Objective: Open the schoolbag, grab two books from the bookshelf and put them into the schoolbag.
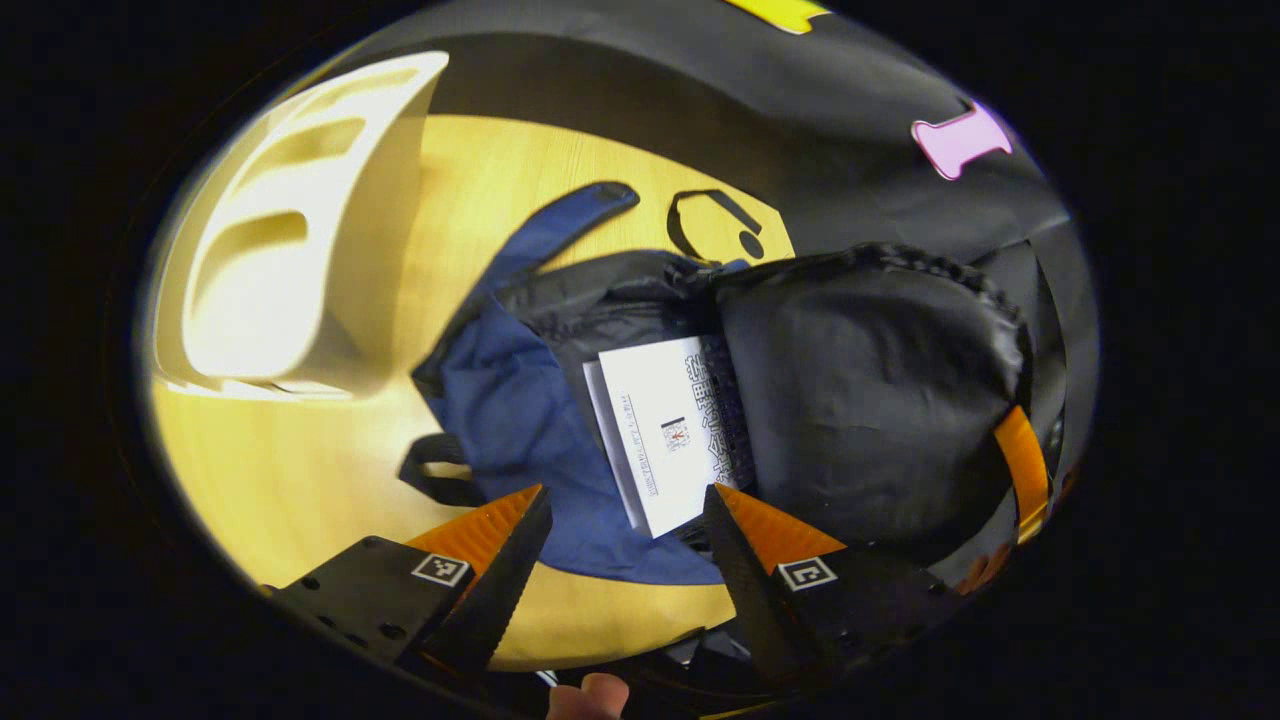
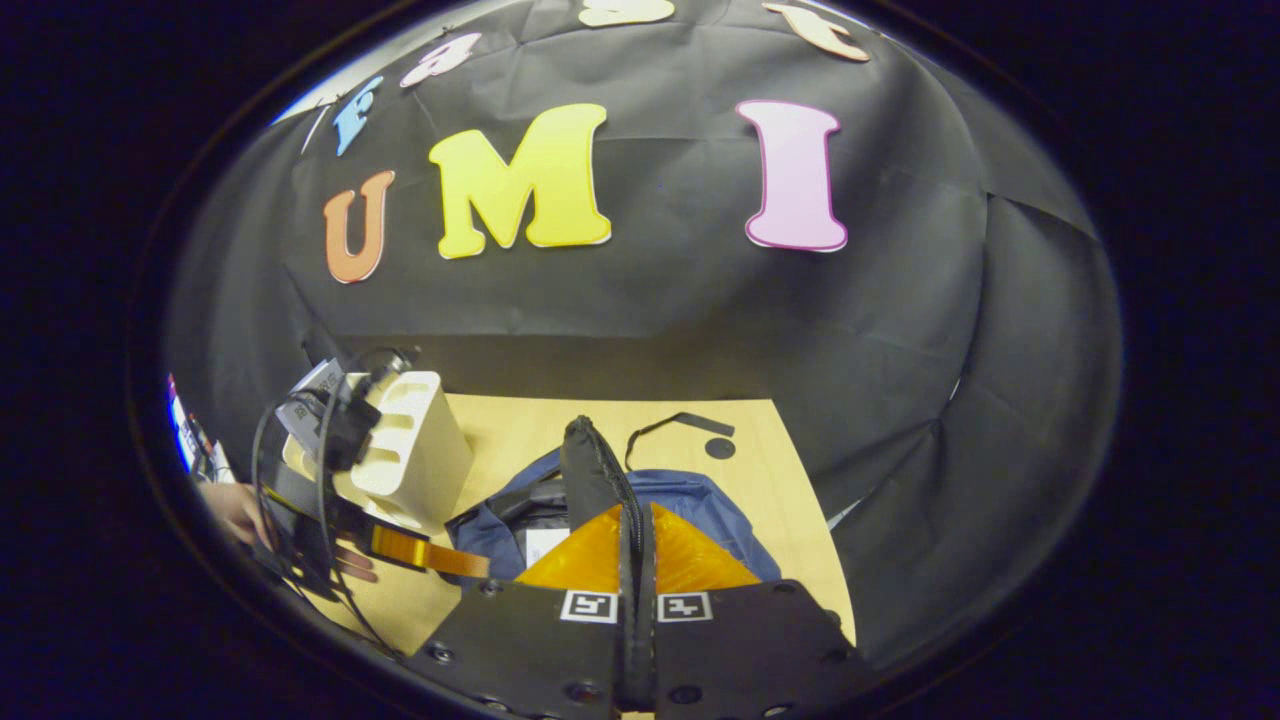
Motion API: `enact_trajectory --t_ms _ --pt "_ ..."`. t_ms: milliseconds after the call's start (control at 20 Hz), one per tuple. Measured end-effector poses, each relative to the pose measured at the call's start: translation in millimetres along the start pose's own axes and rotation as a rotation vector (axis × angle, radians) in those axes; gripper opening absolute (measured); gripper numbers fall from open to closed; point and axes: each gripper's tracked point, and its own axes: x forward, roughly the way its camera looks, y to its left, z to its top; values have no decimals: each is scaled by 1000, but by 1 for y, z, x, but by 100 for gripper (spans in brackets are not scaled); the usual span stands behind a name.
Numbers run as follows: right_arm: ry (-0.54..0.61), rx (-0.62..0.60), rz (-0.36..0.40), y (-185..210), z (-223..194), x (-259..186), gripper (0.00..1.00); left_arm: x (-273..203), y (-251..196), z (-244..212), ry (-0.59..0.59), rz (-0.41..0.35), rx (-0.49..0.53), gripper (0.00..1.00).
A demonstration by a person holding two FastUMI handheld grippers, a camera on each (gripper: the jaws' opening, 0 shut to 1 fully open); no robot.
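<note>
Under the left gripper (image 1: pixel 625 535), whose fingers are spread and empty, a white book (image 1: pixel 665 430) is seen lying inside the opened schoolbag (image 1: pixel 520 420). From the right gripper (image 2: pixel 635 545), the flap (image 2: pixel 590 475) is pinched between closed fingers, apparently so the mouth is kept open beside the bookshelf (image 2: pixel 415 455).

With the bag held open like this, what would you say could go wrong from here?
1. The right gripper is pinching the schoolbag's black flap upright; if the thin fabric slips, the flap may drop over the white books already inside.
2. The left gripper hovers open just above the books and the blue schoolbag; lowering could snag the fabric.
3. The books' near corner seems to reach the opening's edge, so they may slide out.
</note>
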Motion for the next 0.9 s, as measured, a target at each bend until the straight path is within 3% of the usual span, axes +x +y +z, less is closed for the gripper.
enact_trajectory --t_ms 250,500,900 --pt "-7 9 -2 7 0 2 0 -65 31 5 -72 118 115 96" --pt "-9 8 -24 10 1 0 0 -140 84 24 -245 298 218 96" --pt "-21 -10 -54 15 5 -12 0 -227 170 58 -404 409 94 95"
